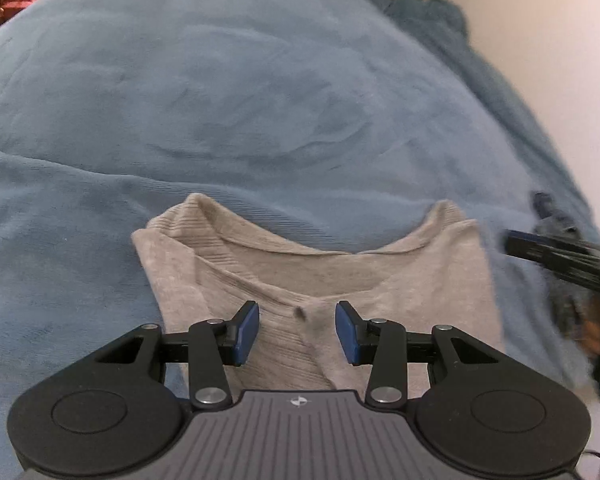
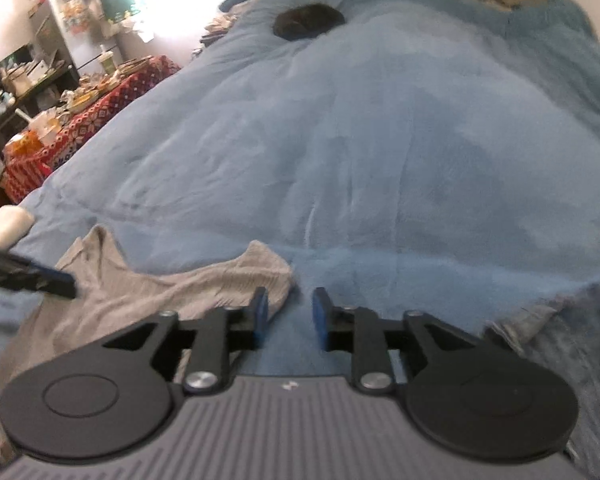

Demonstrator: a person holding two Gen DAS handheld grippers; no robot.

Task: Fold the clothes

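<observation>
A beige ribbed knit top (image 1: 400, 280) lies on a blue fleece blanket (image 1: 240, 100), its neckline facing away from me. My left gripper (image 1: 297, 332) is open and empty, hovering over the top's buttoned front. The top also shows in the right wrist view (image 2: 160, 296), rumpled at the lower left. My right gripper (image 2: 290, 314) is open and empty, just right of the top's edge over the blanket (image 2: 360, 140). The right gripper appears blurred at the right edge of the left wrist view (image 1: 540, 254).
A dark object (image 2: 308, 20) lies at the far end of the bed. A cluttered table with a red patterned cloth (image 2: 80, 120) stands left of the bed. A pale wall (image 1: 560, 60) runs along the right. A blue-grey garment (image 2: 572, 344) lies at the lower right.
</observation>
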